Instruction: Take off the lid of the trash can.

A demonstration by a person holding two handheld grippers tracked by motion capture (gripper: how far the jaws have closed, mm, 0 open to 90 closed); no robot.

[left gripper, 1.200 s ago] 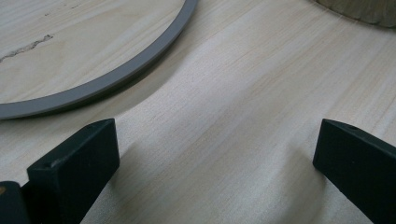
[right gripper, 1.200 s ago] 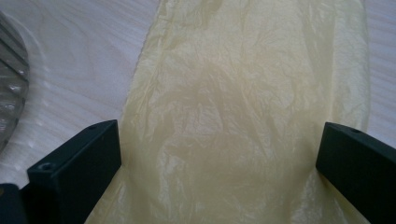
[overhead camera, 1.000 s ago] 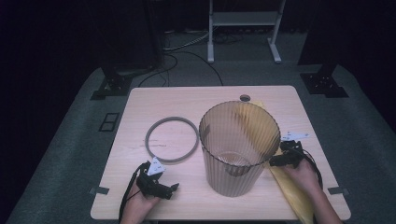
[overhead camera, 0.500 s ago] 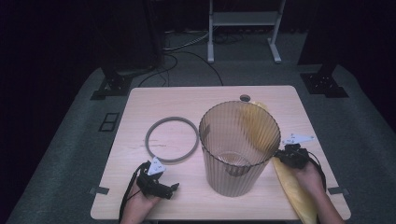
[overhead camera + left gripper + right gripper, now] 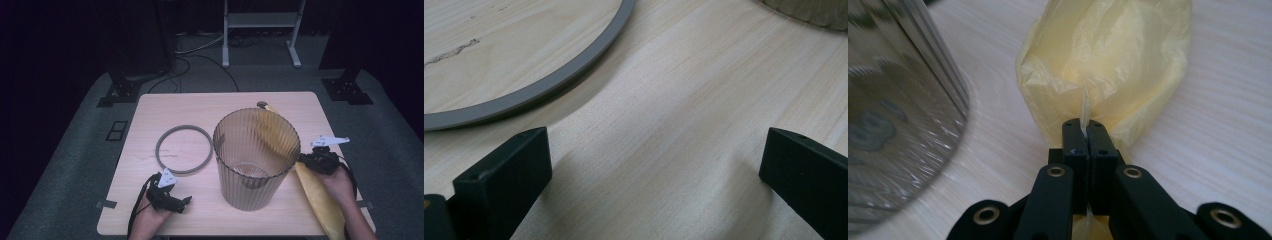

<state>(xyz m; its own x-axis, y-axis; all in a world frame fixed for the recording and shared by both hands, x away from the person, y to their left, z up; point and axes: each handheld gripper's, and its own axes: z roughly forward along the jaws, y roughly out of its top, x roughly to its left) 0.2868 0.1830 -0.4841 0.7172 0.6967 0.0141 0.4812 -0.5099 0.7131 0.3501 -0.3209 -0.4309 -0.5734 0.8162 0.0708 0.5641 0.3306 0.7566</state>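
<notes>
Looking down from the high view, the ribbed translucent bin (image 5: 256, 157) stands upright on the wooden table (image 5: 210, 107), with the grey ring (image 5: 183, 149) flat just to its left. The right gripper (image 5: 311, 161) pinches the yellow plastic bag (image 5: 317, 197) beside the bin's right wall. The left gripper (image 5: 176, 203) rests near the table's front edge.

Left gripper view: jaws spread wide, nothing between them, ring (image 5: 539, 87) ahead.

Right gripper view: jaws clamped on a fold of the bag (image 5: 1108, 65), bin (image 5: 898, 115) alongside.

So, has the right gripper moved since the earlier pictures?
Yes. The right gripper, shut on the yellow bag, has risen a little toward the rim of the bin, which has stayed in place on the table.
</notes>
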